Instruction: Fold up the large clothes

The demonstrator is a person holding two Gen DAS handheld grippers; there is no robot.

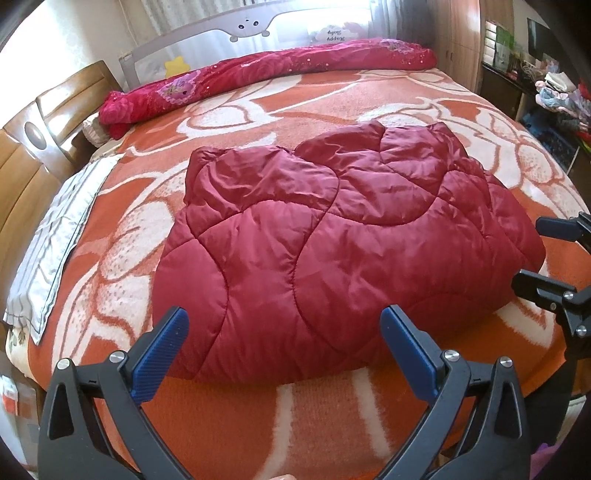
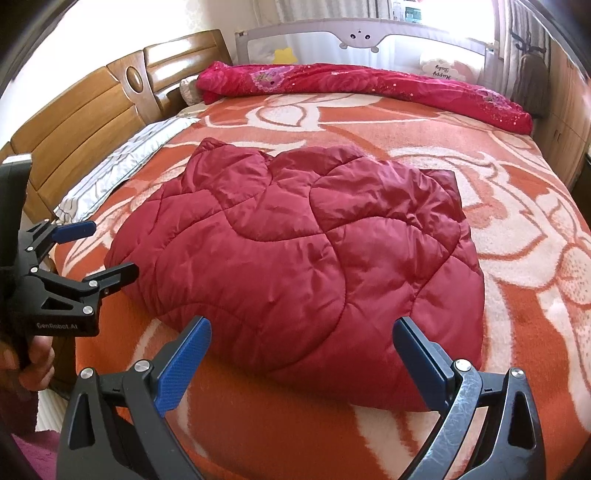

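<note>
A dark red quilted padded garment [image 1: 332,236] lies folded in a thick bundle on the orange and white floral blanket [image 1: 280,99]; it also shows in the right wrist view [image 2: 303,254]. My left gripper [image 1: 284,317] is open and empty, just short of the bundle's near edge. It also shows at the left of the right wrist view [image 2: 110,251]. My right gripper [image 2: 303,328] is open and empty over the bundle's near edge. It also shows at the right edge of the left wrist view [image 1: 532,254].
A rolled magenta floral quilt [image 1: 258,77] lies along the far side of the bed, before a grey bed rail [image 1: 255,26]. A wooden headboard [image 2: 85,110] and a grey striped pillow [image 1: 55,240] are at the left. Cluttered shelves [image 1: 554,92] stand at the right.
</note>
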